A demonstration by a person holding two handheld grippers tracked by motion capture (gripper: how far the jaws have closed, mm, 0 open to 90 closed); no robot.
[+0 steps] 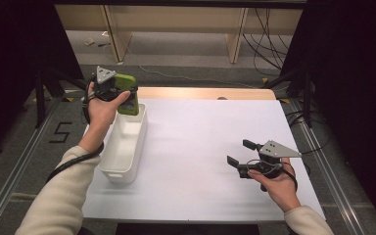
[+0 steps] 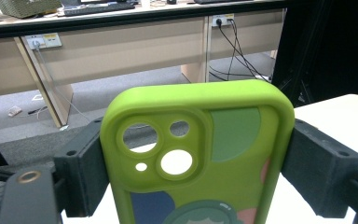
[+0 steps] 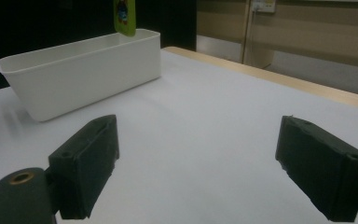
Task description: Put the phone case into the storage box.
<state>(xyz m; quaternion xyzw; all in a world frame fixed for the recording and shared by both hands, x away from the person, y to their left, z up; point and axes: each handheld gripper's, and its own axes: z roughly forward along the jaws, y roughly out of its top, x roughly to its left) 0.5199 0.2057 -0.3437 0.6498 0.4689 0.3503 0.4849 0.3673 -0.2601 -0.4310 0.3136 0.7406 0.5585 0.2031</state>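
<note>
On the white table stood a long white plastic bin with rounded corners and smooth walls, near the left edge; behind the table were wooden desk legs and loose black cables on the grey floor. Nothing stood between the two grippers. The left gripper was clenched on a lime green phone case, its two black jaws pressing the long sides of the case. The case hung upright over the far end of the bin, its long axis about vertical and the camera cutouts at the upper end. It looked like soft matte silicone, with rounded corners and a coloured cartoon print. The right gripper was released, jaws wide apart, above the bare table at the right, well apart from the bin.
</note>
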